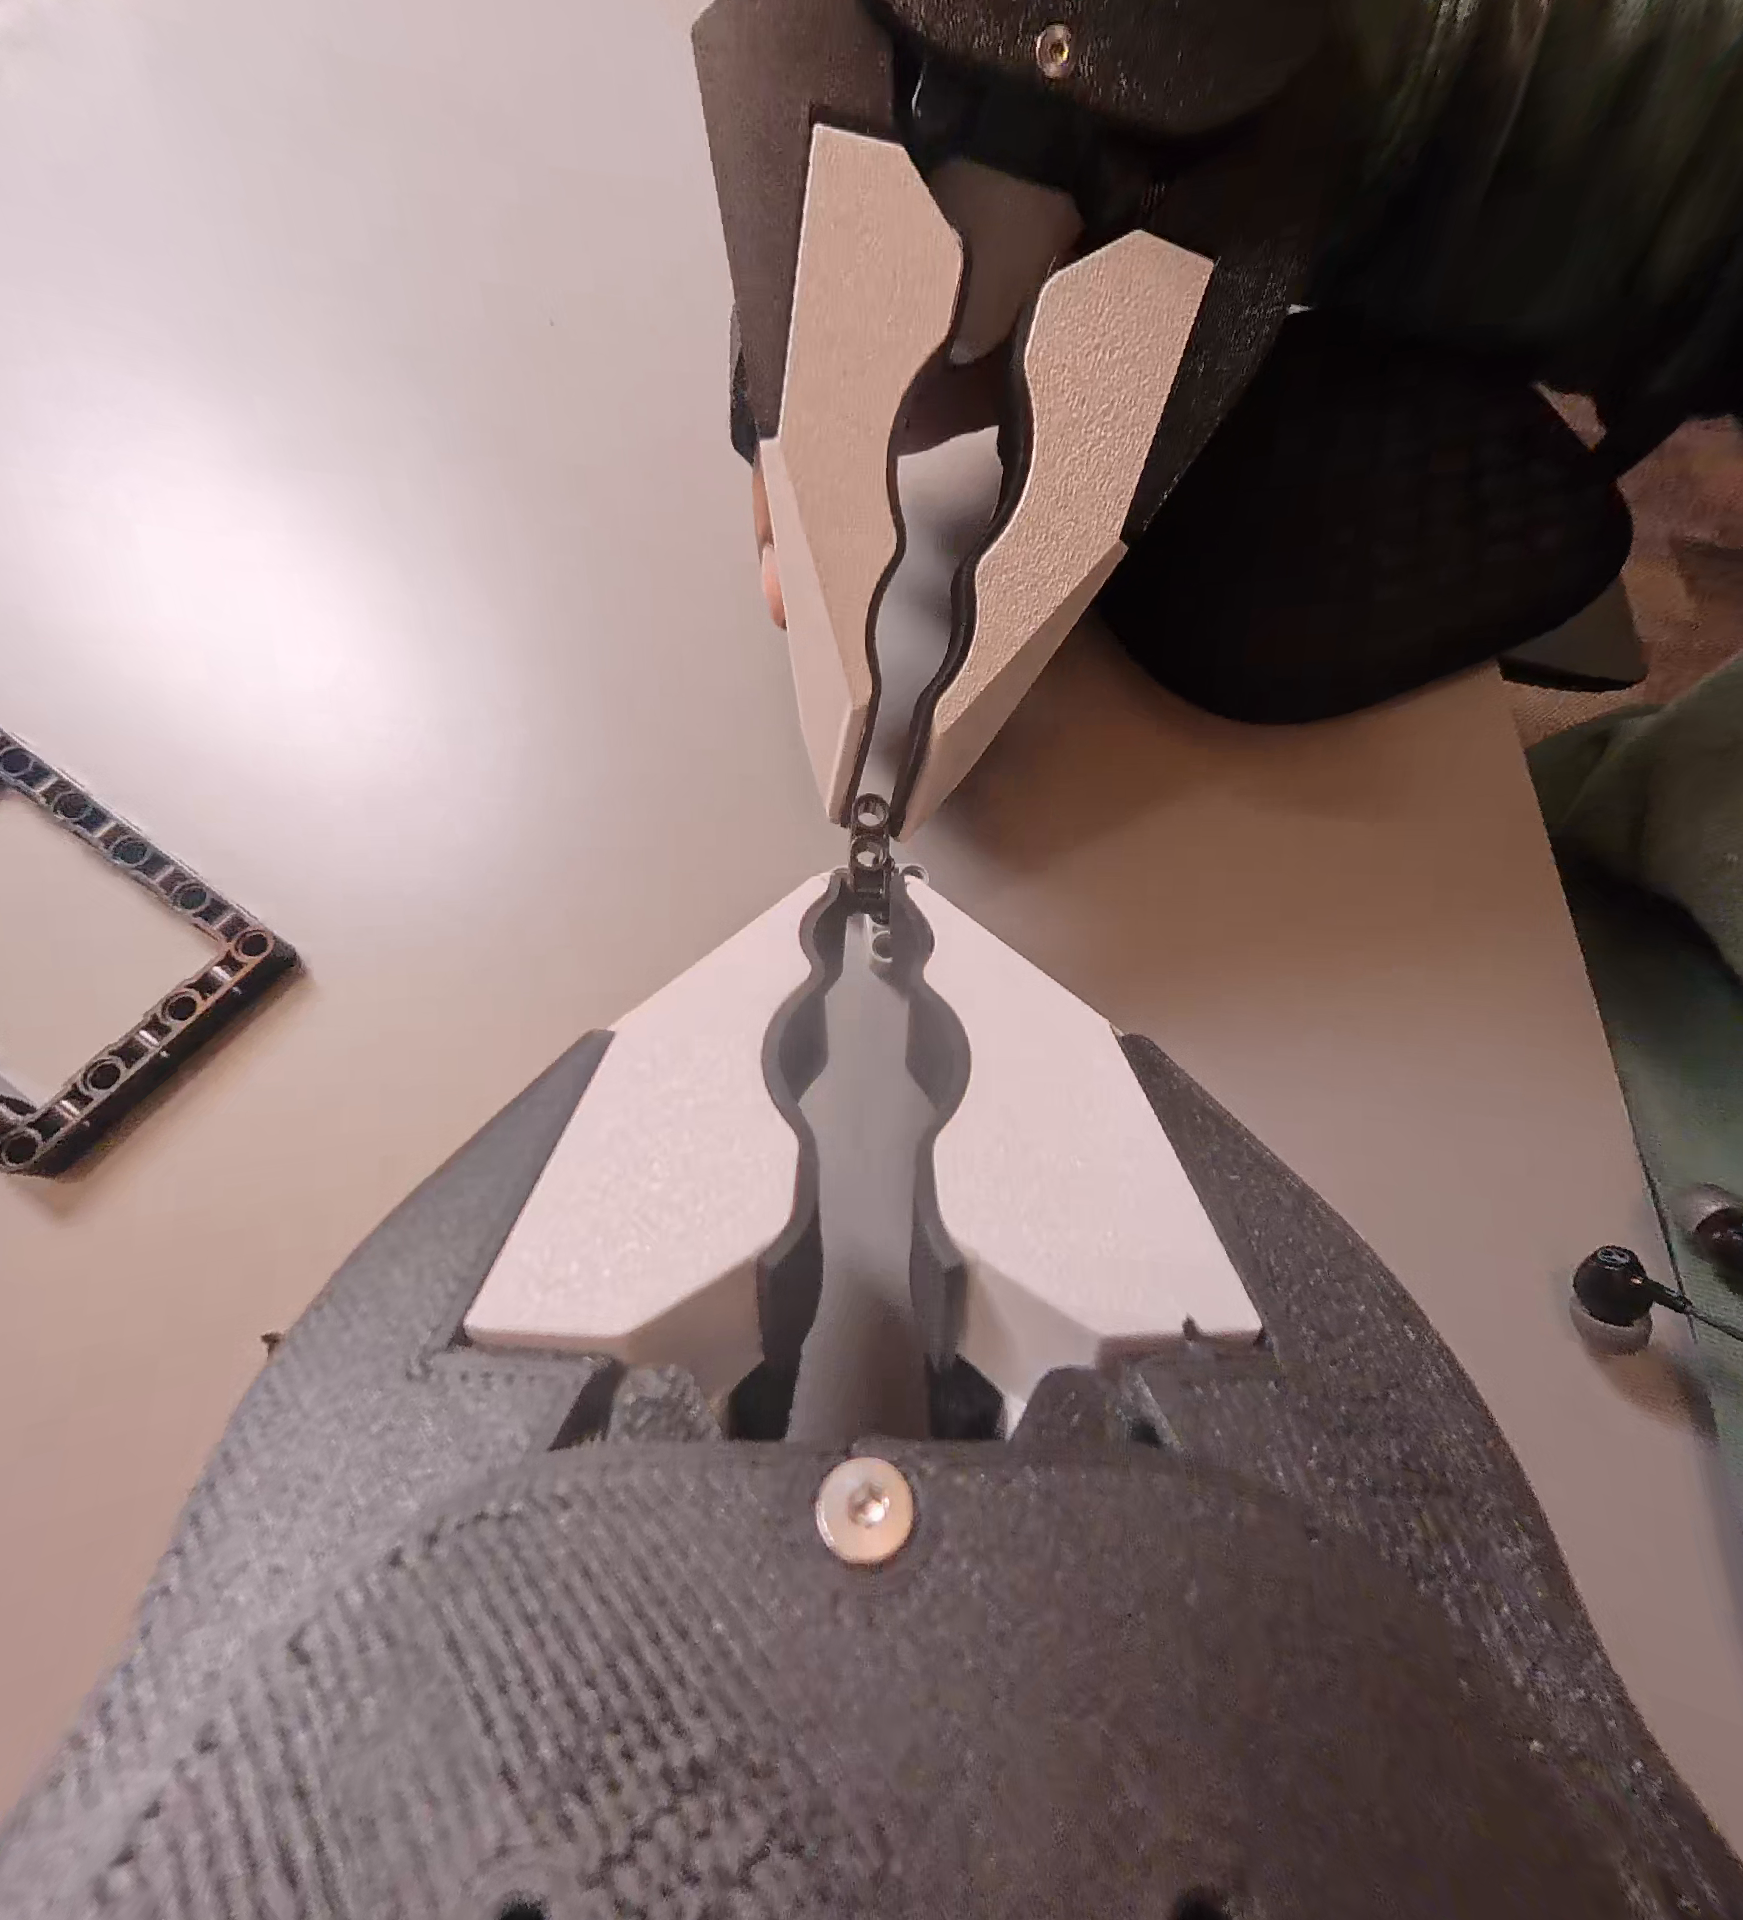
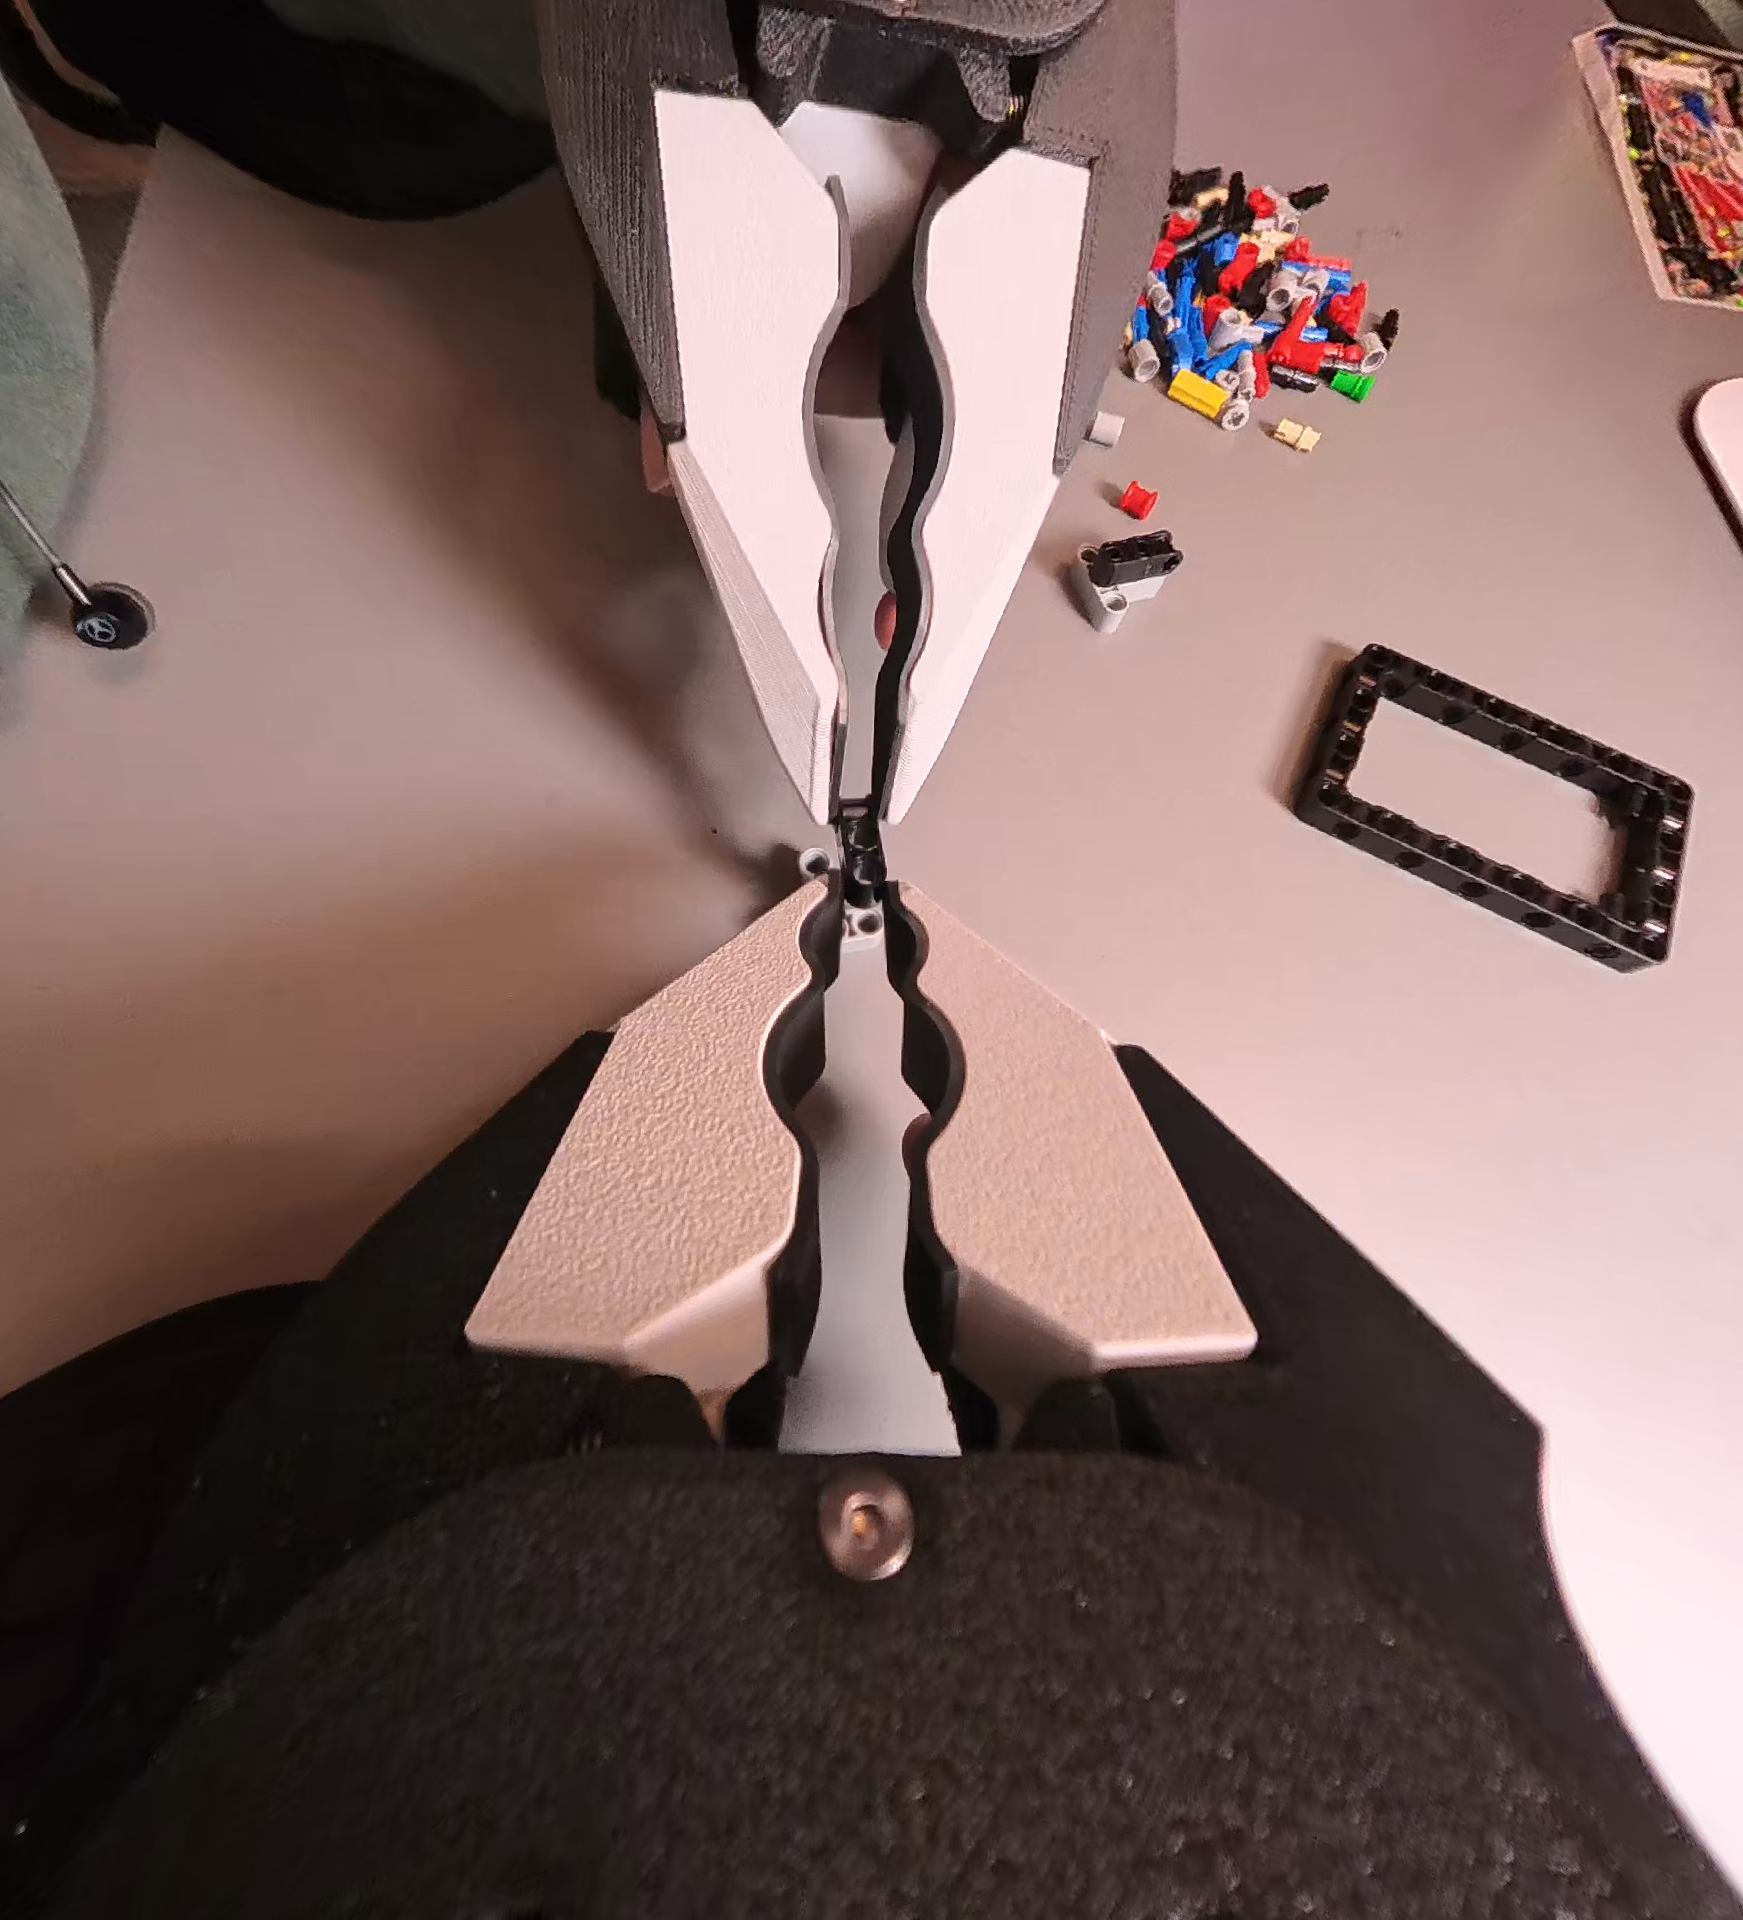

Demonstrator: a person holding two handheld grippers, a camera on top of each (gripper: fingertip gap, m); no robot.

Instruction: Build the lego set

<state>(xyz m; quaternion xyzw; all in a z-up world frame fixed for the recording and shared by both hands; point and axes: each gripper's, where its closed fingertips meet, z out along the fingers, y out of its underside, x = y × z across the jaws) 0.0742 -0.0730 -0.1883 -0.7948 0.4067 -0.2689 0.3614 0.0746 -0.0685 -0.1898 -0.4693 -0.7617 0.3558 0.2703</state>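
My left gripper (image 1: 872,896) and my right gripper (image 2: 862,896) meet tip to tip above the grey table (image 1: 379,416). Between them is a small black-and-grey lego assembly (image 1: 869,857), also seen in the right wrist view (image 2: 859,847). Each gripper is shut on one end of it. The right gripper (image 1: 875,821) reaches in from the top of the left wrist view. The left gripper (image 2: 859,816) does the same in the right wrist view. A black rectangular lego frame (image 1: 223,966) lies flat on the table to the left, and to the right in the right wrist view (image 2: 1521,722).
A pile of mixed coloured lego pieces (image 2: 1251,301), a small grey-and-black assembly (image 2: 1121,571), a red piece (image 2: 1137,497) and an instruction booklet (image 2: 1719,156) lie at the far right. Black earbuds (image 1: 1615,1283) lie by the table edge, next to green cloth (image 1: 1729,831). Both grippers' tips are close together, under 4 cm apart.
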